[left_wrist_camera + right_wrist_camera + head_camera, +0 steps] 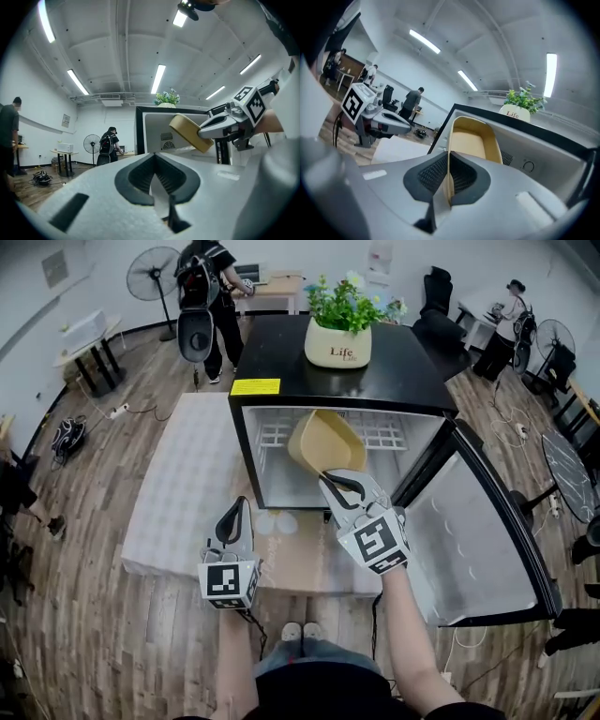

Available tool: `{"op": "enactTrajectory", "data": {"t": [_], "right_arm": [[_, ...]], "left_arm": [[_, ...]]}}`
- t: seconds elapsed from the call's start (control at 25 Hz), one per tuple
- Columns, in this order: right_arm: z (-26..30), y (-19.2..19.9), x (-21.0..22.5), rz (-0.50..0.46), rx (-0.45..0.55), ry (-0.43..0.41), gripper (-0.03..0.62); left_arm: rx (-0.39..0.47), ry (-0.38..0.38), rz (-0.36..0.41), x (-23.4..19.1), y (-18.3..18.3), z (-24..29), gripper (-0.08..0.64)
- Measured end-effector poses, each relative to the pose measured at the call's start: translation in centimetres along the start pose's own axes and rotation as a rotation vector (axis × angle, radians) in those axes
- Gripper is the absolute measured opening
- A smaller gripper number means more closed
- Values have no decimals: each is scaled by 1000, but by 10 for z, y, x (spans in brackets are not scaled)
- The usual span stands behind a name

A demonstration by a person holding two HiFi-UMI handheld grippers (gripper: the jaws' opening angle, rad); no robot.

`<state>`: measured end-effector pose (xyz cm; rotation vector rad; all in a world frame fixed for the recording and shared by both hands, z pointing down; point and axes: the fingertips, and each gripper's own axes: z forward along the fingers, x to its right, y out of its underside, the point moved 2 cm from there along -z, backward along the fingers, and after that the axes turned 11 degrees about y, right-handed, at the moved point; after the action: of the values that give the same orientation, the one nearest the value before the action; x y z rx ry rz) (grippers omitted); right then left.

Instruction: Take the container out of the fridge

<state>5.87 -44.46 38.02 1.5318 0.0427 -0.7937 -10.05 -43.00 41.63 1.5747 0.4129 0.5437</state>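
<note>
Head view: container [323, 442] tilted on edge, in the air at the open fridge [281, 371] mouth. Right gripper [330, 480] fingers are clamped on its near wall. Left gripper [240, 507] fingers together, empty, low by the fridge's left front corner. Door [478, 540] stands open to the right; plant pot [337, 345] on top.

Bright ceiling strip lights [158, 78]; fisheye-warped edges
</note>
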Motion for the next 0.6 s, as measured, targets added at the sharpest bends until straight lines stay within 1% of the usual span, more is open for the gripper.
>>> {"op": "enactTrajectory", "data": {"t": [0.08,0.28,0.36,0.6], "right_arm": [[-11,-1,4,91,39,30,23],[-41,7,12,253,94,105,21],[-54,10,15,293,111,127,21],[-86,20,24,371,173,185,21]], "left_arm": [[5,14,2,4,-2,4,5],[13,45,8,15,-6,11,5],[15,55,8,19,-7,13,5],[24,77,12,27,-12,15,6]]}}
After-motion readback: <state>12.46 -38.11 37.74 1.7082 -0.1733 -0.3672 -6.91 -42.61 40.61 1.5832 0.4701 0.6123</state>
